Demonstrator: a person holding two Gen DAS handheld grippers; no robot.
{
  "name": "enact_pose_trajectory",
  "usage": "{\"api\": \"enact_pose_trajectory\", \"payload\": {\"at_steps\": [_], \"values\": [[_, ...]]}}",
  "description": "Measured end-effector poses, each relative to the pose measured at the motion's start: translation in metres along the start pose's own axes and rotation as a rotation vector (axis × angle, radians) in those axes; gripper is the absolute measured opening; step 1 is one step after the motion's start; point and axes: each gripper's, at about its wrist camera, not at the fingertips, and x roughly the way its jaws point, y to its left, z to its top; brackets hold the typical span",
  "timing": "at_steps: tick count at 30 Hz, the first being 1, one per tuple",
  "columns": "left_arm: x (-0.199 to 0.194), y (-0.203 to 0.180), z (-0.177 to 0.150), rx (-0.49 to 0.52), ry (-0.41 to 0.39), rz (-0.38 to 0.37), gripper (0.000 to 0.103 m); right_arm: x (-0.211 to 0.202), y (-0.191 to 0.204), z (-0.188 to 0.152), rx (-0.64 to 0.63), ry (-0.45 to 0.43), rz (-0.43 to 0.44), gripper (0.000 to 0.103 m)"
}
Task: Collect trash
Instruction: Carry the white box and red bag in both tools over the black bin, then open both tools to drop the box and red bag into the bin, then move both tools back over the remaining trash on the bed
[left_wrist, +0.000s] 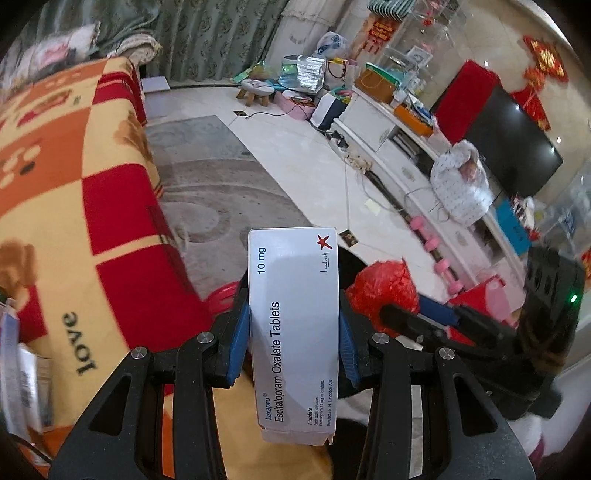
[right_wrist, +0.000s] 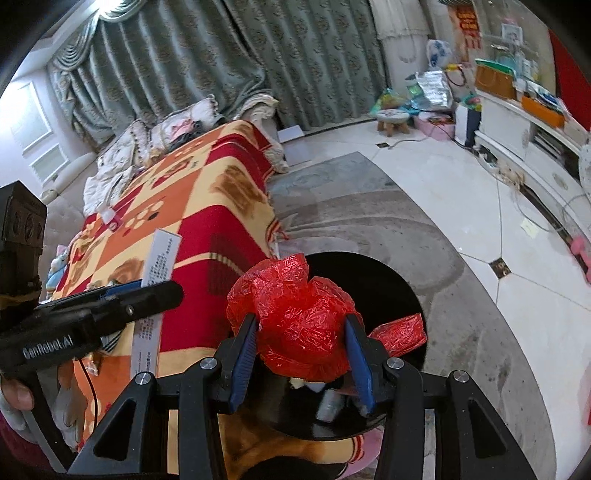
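Left claw (left_wrist: 294, 325) pinches a white tablet box (left_wrist: 293, 332) by its long sides, both blue pads flat against the card; the box stands lengthwise in the lower middle of the left wrist view, its torn flap end nearest the camera. Right claw (right_wrist: 301, 330) pinches a crumpled red plastic bag (right_wrist: 299, 317) — the pads press into its two flanks, and a loose red tail sticks out to the right of the right pad. In the right wrist view the bag sits at lower centre, over a round black bin (right_wrist: 388, 295) whose rim curves behind it; small bits lie in the bin below the pads.

From the left wrist view the bag (left_wrist: 384, 284) shows just right of the box, with the right claw's fingers (left_wrist: 436, 315) beside it. From the right wrist view the box (right_wrist: 159, 269) and left claw show at the left edge — a hand (right_wrist: 16, 395) grips the handle at lower left.

A checked red and orange blanket (right_wrist: 207, 206) fills the left half, a grey rug (right_wrist: 351, 206) lies beyond the bin.
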Motion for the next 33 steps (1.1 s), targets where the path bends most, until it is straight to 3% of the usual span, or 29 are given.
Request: {"api": "enact_pose_trajectory", "payload": {"at_steps": [5,9,12,14,27,33], "values": [[0.010,-0.004,0.004,-0.006,0.006,-0.027,0.042,0.005,-0.007,0.001,0.017,0.008,-0.010,0.046],[0.014,-0.004,0.003,-0.010,0.006,-0.043,0.057,0.010,-0.012,0.001,0.026,0.016,-0.022,0.050],[0.013,0.000,0.003,-0.010,0.011,-0.033,0.057,0.014,-0.016,0.000,0.036,0.027,-0.039,0.062],[0.011,0.002,0.002,-0.012,0.013,-0.016,0.057,0.015,-0.016,0.000,0.041,0.031,-0.036,0.067],[-0.020,0.013,-0.014,0.023,-0.021,0.094,0.057,0.018,0.003,-0.003,0.016,0.050,-0.015,0.068],[-0.044,0.029,-0.025,0.025,-0.051,0.189,0.057,0.018,0.025,-0.006,-0.013,0.055,0.000,0.068]]}}
